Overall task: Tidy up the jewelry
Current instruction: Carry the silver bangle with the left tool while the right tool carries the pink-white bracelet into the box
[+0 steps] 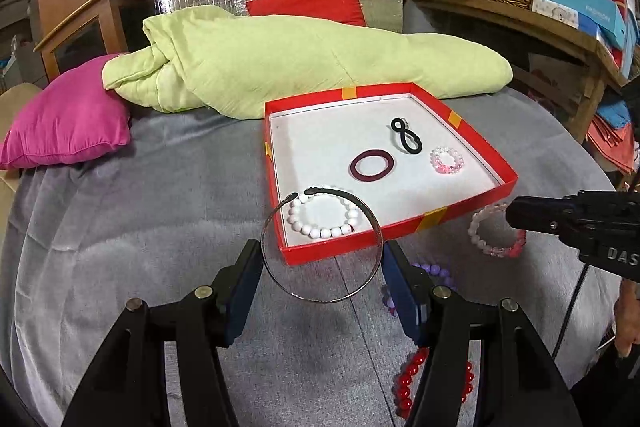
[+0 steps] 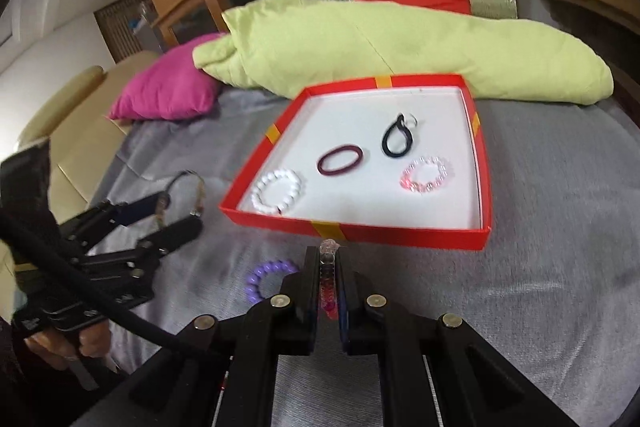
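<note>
Both loaded: left gripper (image 1: 322, 279) clamps the silver bangle (image 1: 320, 247) before the red box (image 1: 400, 227), right gripper (image 2: 330, 279) pinches the pink-and-clear bracelet (image 2: 329, 279); next, I'd judge, carry over the rim and release.

My bangle (image 1: 320, 247) is shiny metal; box (image 1: 472, 205) matt card, blanket (image 1: 140, 227) soft cloth (beads (image 1: 322, 213) glossy).
</note>
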### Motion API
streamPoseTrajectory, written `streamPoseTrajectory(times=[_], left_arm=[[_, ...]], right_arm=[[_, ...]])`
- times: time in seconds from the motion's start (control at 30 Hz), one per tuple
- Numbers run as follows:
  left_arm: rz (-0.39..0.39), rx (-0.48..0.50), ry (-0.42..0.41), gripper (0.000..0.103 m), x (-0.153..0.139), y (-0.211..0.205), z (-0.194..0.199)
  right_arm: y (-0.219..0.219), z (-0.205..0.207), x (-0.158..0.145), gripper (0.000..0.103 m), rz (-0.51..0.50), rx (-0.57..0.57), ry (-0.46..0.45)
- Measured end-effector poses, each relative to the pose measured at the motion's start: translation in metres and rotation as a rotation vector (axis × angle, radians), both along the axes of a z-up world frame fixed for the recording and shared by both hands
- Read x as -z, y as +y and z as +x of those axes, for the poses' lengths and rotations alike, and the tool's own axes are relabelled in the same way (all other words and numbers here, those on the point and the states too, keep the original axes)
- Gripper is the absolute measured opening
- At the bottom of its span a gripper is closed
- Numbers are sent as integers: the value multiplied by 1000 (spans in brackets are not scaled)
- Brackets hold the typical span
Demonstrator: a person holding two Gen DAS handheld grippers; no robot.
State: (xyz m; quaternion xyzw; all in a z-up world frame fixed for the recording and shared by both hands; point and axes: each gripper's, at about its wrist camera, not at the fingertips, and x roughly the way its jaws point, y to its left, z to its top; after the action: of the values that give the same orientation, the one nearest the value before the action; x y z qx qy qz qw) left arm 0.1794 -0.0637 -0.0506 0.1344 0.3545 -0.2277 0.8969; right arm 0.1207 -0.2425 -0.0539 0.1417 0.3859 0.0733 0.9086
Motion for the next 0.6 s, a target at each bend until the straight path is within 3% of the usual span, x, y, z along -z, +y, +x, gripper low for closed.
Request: streamPoseTrajectory(times=[0.23,0.6], left_arm=[[-42,4,6,63,-7,-7,7],[-71,-16,16,63,-8,-17,35]], right_arm=[[2,-4,-14,8,46,7,-75],[-6,13,-19,8,110,63,-101]])
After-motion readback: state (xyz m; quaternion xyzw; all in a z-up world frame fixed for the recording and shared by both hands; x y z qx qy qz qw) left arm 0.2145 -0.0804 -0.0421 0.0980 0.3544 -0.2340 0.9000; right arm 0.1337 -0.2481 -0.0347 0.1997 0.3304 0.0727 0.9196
